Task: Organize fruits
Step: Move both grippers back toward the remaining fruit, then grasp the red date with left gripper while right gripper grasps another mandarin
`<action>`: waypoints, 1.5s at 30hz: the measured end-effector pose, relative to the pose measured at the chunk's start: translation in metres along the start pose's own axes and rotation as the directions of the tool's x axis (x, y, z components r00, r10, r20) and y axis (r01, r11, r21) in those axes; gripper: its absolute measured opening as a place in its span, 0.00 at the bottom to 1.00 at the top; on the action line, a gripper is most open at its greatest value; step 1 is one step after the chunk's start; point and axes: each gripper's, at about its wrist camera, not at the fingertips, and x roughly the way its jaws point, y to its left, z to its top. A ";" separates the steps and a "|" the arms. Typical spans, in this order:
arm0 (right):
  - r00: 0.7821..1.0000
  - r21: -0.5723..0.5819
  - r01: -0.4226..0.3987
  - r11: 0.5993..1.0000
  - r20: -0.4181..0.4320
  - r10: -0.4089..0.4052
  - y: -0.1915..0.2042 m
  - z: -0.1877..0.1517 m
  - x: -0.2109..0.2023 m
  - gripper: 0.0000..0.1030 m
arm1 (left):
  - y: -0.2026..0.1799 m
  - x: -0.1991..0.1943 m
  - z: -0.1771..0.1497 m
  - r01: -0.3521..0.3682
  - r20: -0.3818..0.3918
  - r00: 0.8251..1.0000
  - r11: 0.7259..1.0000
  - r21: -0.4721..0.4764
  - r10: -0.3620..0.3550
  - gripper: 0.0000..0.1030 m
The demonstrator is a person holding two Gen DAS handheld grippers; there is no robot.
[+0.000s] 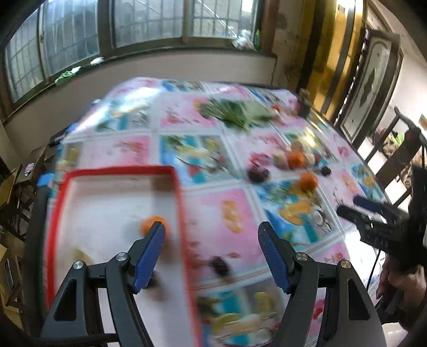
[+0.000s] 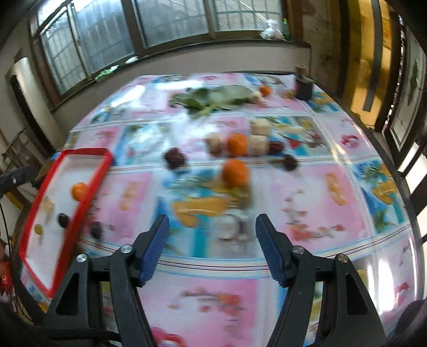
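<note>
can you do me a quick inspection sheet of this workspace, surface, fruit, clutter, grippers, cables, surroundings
surface: table under a glossy cloth printed with fruit pictures.
job's things: red-rimmed tray at the left edge, holding an orange, a dark fruit and pale pieces; another dark fruit lies just outside its rim. Two more oranges and dark fruits sit mid-table with pale chunks.
clutter: leafy greens and a dark jar at the far side.
grippers: left gripper open and empty, over the tray's edge; right gripper open and empty, over the cloth.
cables: a dark cable by the right gripper.
surroundings: windows behind, chairs to the right.
</note>
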 end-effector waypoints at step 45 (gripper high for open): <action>0.996 -0.157 -0.049 0.986 -0.084 0.036 -0.013 0.051 0.100 0.37 | -0.010 0.061 -0.049 -0.193 -0.103 0.979 0.963 -0.188 0.176 0.17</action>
